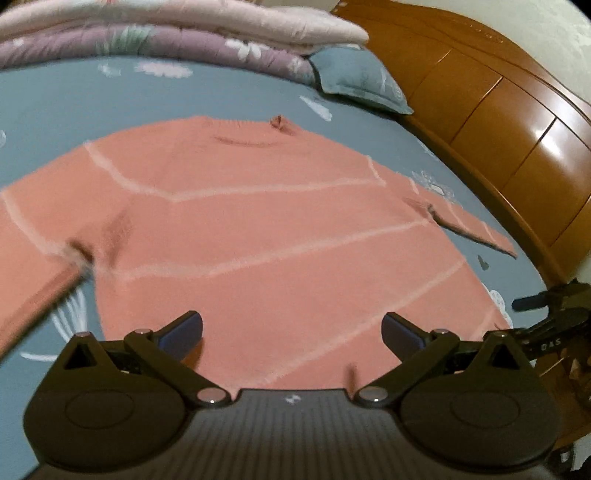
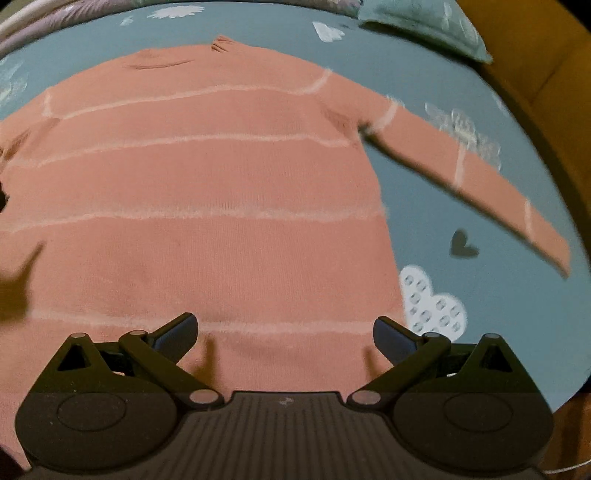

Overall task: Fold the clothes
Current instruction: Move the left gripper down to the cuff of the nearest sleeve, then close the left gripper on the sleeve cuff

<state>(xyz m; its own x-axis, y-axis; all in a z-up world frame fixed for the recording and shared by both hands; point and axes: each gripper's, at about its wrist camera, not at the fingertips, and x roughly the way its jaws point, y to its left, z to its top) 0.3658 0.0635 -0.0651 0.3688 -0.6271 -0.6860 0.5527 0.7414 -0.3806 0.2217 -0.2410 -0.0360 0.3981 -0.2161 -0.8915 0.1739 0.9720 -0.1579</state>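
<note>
A salmon-pink sweater [image 1: 258,221] with thin pale stripes lies flat on the bed, neck at the far end and both sleeves spread out to the sides. My left gripper [image 1: 291,334] hovers open over the sweater's hem, nothing between its fingers. In the right wrist view the same sweater [image 2: 207,192] fills the frame, its right sleeve [image 2: 480,177] angled out over the sheet. My right gripper [image 2: 284,334] is open above the hem near the sweater's right side. The right gripper also shows at the edge of the left wrist view, at right [image 1: 546,314].
The blue-grey bedsheet [image 1: 55,103] with white prints covers the bed. A stack of folded quilts [image 1: 166,33] and a blue pillow [image 1: 362,81] lie at the far end. A wooden headboard [image 1: 517,129] runs along the right side.
</note>
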